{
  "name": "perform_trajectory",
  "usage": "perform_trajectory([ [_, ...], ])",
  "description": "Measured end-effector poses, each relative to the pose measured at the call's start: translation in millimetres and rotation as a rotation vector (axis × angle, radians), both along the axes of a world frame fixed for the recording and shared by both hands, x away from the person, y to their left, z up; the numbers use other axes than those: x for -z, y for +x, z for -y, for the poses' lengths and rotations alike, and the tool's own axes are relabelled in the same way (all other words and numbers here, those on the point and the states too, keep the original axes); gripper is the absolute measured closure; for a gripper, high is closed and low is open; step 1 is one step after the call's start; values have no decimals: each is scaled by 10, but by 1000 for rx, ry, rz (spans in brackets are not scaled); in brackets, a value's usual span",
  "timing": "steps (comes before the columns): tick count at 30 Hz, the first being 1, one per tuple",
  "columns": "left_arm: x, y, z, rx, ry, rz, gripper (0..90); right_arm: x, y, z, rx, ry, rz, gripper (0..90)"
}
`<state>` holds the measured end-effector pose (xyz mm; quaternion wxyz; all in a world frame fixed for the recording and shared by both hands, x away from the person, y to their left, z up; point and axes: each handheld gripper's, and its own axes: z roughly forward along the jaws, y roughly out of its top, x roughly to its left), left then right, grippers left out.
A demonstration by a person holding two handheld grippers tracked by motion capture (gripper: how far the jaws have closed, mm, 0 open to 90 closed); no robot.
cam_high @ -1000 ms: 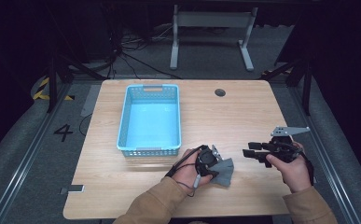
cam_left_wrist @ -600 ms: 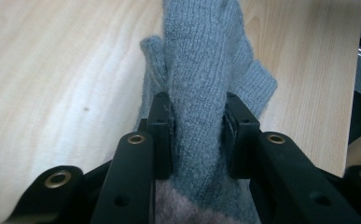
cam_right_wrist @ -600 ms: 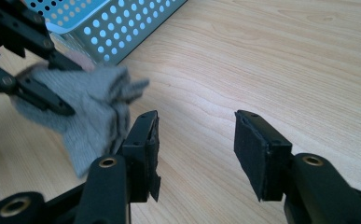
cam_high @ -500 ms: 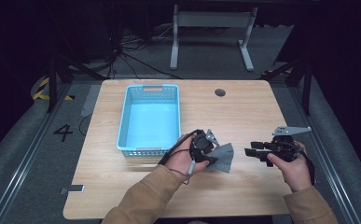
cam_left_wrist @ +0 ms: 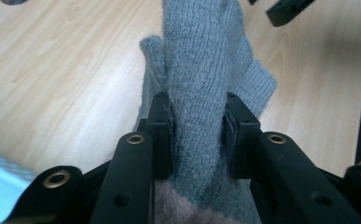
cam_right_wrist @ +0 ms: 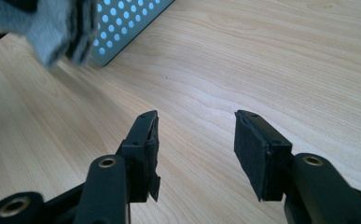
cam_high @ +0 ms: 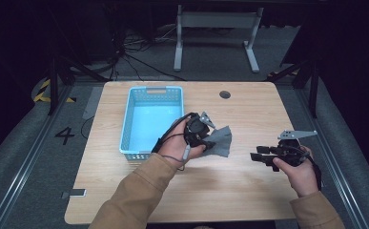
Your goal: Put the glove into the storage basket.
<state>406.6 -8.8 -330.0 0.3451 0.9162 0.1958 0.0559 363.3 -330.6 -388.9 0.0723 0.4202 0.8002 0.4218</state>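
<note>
A grey knitted cloth (cam_high: 220,141) hangs from my left gripper (cam_high: 207,142), lifted just right of the blue basket (cam_high: 149,95). In the left gripper view the grey knit (cam_left_wrist: 201,79) is pinched between both black jaws, which are shut on it, and its free end droops over the wooden table (cam_left_wrist: 52,70). My right gripper (cam_high: 257,156) is held low over the table's right side, apart from the cloth. Its two padded jaws stand wide open in the right gripper view (cam_right_wrist: 195,135), with bare wood between them. The cloth (cam_right_wrist: 52,28) appears blurred at that view's top left.
The blue perforated basket (cam_right_wrist: 127,23) sits left of centre on the table (cam_high: 249,191) and looks empty. A round cable hole (cam_high: 225,94) lies near the far edge. A small dark object (cam_high: 77,192) rests at the front left corner. Dark floor and a metal stand surround the table.
My left gripper has carried the grey cloth up and away from me, toward the basket's right side. The right gripper has drifted slightly toward the near edge.
</note>
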Motion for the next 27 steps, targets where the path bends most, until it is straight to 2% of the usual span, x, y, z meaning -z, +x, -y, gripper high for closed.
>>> perform_trajectory([
  [2,-68,93,-99,-14,6,21,689,20,-41,28,5,-8,-9,505],
  [6,-106,155,-200,-25,-2,21,688,31,-85,71,20,-8,-11,499],
  [14,-196,315,-573,-66,2,50,685,69,-141,78,20,-26,-18,495],
  [20,-209,429,-791,-92,-20,48,684,73,-178,90,30,-31,-18,491],
  [27,-126,614,-1007,-135,-58,34,683,104,-176,69,26,-41,-19,484],
])
